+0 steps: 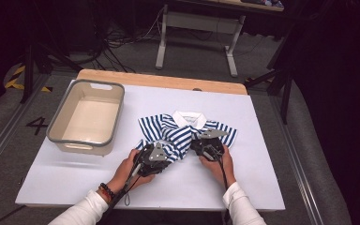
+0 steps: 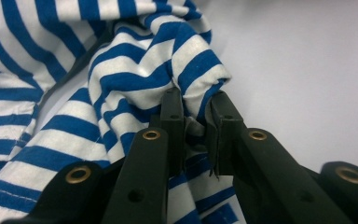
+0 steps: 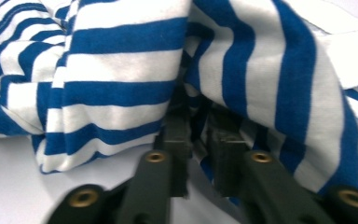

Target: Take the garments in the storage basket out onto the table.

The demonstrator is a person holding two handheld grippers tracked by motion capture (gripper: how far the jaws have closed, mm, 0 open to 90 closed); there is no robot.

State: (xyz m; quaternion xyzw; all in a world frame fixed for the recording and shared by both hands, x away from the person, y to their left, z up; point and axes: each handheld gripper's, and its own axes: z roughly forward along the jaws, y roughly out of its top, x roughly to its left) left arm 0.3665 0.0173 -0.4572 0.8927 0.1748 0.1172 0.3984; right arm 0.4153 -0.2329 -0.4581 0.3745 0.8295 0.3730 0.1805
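The striped shirt (image 1: pixel 183 133), blue and white with a white collar (image 1: pixel 189 118), lies on the white table cover (image 1: pixel 272 154), roughly centred and slightly toward my side. Its lower half is bunched up toward the chest, so the garment is crumpled rather than flat.

Left gripper (image 1: pixel 155 157): in the left gripper view the jaws are nearly together with a fold of the striped cloth (image 2: pixel 193 88) pinched between them. The fabric bulges above the pads, which I read as a firm hold on the hem region at the shirt's left side.

Right gripper (image 1: pixel 208 146): the right gripper view is somewhat blurred, but the jaws stand close together with cloth (image 3: pixel 121 79) draped over and between them. I judge it gripped, at the shirt's right side.

Handling assessment: the material looks like a light, soft knit. It should sag and fold wherever it is unsupported, and it is neither fragile nor slippery. A thin single layer could slip out of the pads, so a doubled hem or seam is the better purchase. Two holds spaced well apart along one edge should keep it from twisting.

A grey tub (image 1: pixel 87 117) stands on the table to the left of the shirt, well apart from it.
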